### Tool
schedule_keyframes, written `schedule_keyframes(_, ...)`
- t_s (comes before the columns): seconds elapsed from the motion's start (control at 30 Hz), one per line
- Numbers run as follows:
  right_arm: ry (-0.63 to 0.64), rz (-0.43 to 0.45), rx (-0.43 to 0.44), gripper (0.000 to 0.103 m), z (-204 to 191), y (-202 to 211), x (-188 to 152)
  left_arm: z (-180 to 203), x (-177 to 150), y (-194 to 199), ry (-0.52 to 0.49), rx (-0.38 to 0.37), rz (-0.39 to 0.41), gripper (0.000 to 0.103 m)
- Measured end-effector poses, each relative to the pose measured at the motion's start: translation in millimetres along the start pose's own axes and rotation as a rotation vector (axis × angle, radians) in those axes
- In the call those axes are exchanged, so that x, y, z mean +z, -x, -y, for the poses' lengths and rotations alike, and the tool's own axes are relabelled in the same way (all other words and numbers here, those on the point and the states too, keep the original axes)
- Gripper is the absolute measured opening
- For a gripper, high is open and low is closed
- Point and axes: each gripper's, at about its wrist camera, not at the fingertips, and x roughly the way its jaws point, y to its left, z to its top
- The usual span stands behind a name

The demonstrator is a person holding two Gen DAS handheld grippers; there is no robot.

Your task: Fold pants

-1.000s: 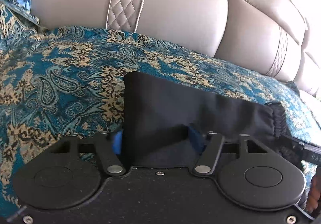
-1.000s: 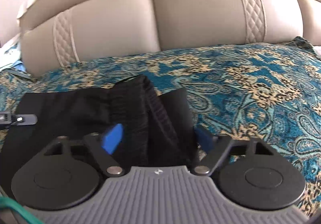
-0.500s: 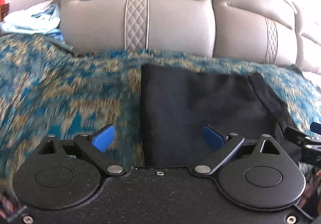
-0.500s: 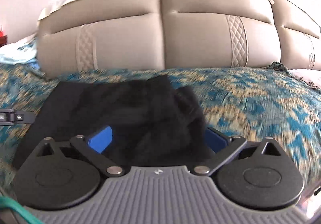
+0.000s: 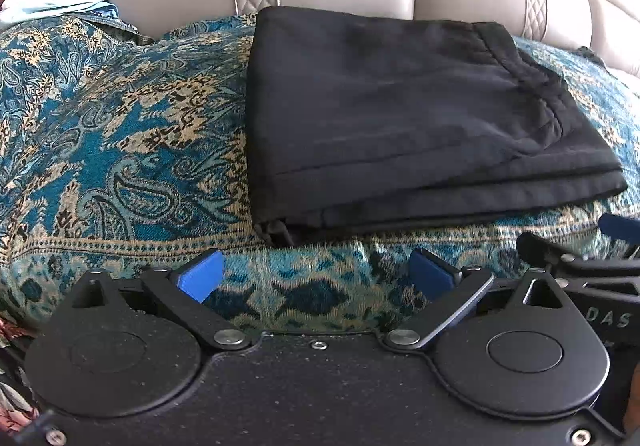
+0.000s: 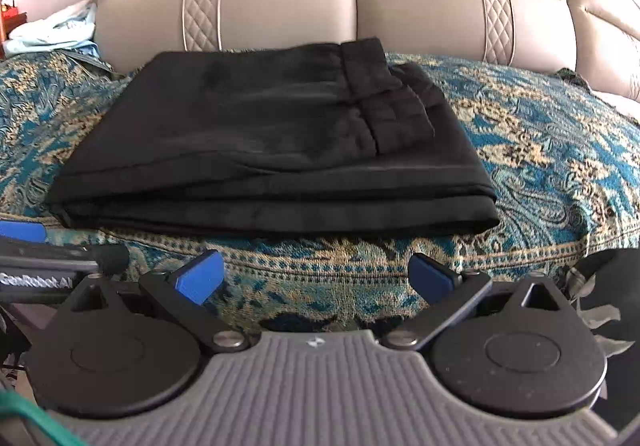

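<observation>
Blue-padded fingers of the left gripper [image 5: 316, 276] stand wide apart and are opening a little more, with only patterned cloth between them. The right gripper [image 6: 316, 274] is likewise spread to its widest, holding nothing. Off the right finger in the left wrist view, the other tool's casing shows the letters "DAS"; off the left finger in the right wrist view, the neighbouring casing reads "GenRobot AI", slightly blurred.

Just beyond both sets of fingertips, not touching them, lie the black pants [image 5: 404, 114], folded into a flat, stacked rectangle on a teal and gold paisley bedspread [image 5: 120, 134]. Its long axis runs side to side across the fingers. The layered folded edges face the grippers; the gathered waistband [image 6: 384, 102] lies on top toward the right end.

Behind the pants rises a beige padded headboard [image 6: 352, 6] with quilted strips. Far beyond the left finger sits pale blue crumpled fabric [image 5: 60, 2].
</observation>
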Motion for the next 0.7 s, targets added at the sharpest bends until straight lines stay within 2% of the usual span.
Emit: schedule_keyframes(0.7, 0.019, -0.001, -0.017, 0.103, -3.5, -1.4, -2.5, -4.3, 2.7, -5.4, 0.006, -0.005, 0.002, 0.103)
